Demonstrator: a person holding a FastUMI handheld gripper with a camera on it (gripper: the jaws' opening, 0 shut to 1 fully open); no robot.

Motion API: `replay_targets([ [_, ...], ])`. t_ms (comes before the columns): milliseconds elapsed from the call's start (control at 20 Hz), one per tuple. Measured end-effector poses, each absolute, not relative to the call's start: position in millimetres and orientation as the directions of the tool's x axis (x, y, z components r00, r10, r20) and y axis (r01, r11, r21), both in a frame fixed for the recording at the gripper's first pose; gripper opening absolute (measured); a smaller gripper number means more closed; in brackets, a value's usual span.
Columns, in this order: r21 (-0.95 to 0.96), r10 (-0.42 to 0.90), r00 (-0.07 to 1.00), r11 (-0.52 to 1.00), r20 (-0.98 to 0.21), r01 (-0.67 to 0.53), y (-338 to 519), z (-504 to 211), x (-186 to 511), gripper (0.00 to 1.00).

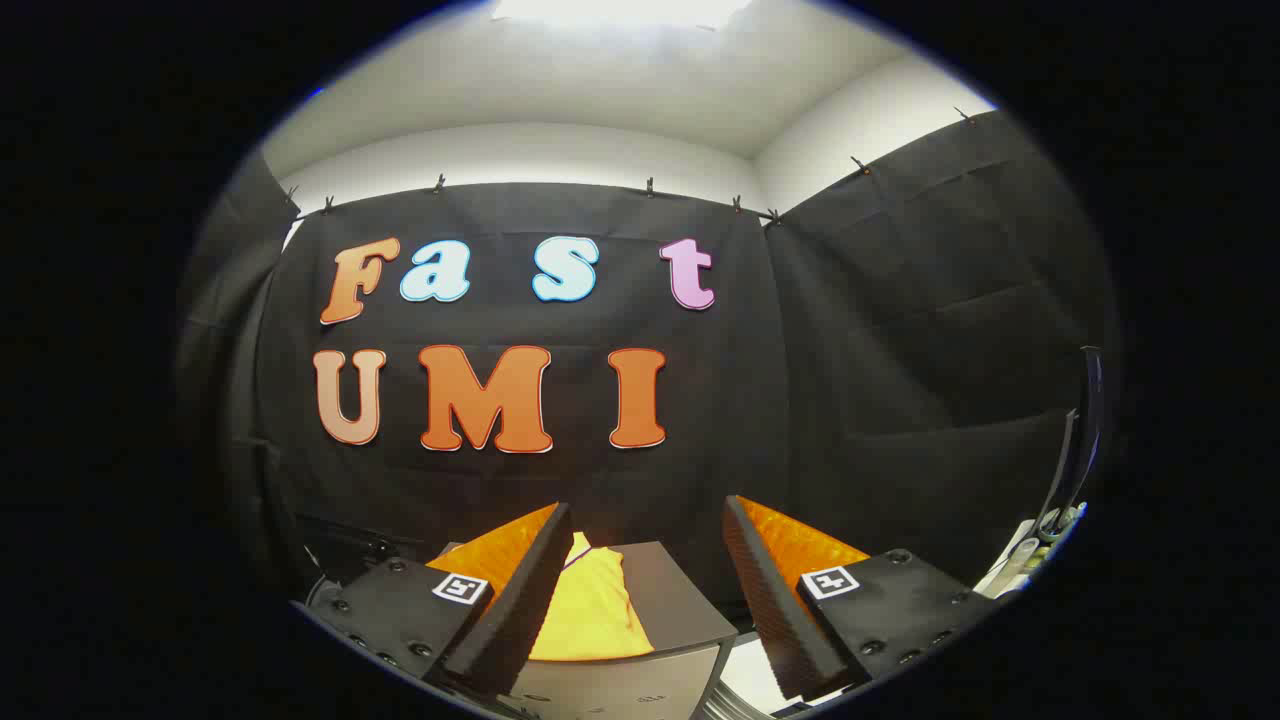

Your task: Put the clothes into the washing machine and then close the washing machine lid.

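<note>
- Broadly, the scene is a booth walled in black cloth point(880, 330), with a pale ceiling above; the camera looks level and forward along the gripper's fingers toward the rear wall.
- Below and just ahead of the fingers stands a grey box-like unit with a flat top point(672, 600), probably the washing machine or a stand beside it; which of the two cannot be told. No opening or lid can be made out on it.
- Lying on that flat top is the yellow garment point(592, 612), with a thin dark trim along one edge. It sits ahead of the fingers and nearer the left one, whose inner edge partly covers it.
- Progress, as judged: the garment is still outside any drum and ungrasped, so loading and lid closing both appear to remain.
- At the far right, a pale object with a dark curved part point(1060, 500) is too distorted to identify.
- Pose: the gripper point(645, 600) is held roughly level, pointing at the rear wall, above and short of the garment. Its fingers stand wide apart with nothing between them and touch nothing.
</note>
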State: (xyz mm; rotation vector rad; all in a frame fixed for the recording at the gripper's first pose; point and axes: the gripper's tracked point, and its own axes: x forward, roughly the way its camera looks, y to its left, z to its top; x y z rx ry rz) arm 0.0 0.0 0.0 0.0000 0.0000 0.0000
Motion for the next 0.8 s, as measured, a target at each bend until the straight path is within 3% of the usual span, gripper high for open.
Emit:
replay_targets([
  [800,0.007,-0.002,0.998,1.0,0.055,0.002,6.7,18.5,-6.5,0.98],
])
